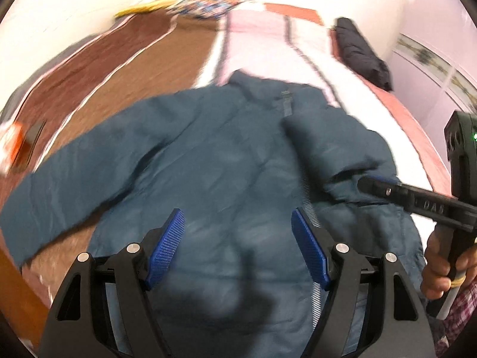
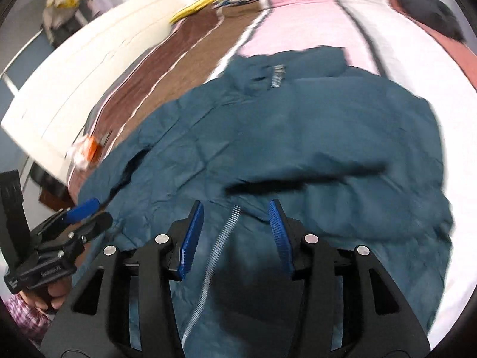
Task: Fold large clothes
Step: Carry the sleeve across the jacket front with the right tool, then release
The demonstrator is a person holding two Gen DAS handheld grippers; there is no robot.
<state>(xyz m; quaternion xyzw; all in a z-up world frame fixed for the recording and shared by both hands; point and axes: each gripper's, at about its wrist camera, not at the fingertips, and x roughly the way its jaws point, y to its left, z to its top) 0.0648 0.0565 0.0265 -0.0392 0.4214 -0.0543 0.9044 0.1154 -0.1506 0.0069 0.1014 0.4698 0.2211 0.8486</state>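
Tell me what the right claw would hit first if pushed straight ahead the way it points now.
Most likely the teal jacket itself: the right claw, open and empty, points down at its front beside the zipper. Blur leaves the gap unclear.

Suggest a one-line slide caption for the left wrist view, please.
Open left gripper above a teal jacket on the bed.

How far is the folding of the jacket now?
Done: the jacket lies on the bed, one sleeve folded across the body. In hand: nothing; the left gripper and right gripper are open above it. Left: the spread sleeve, then the body.
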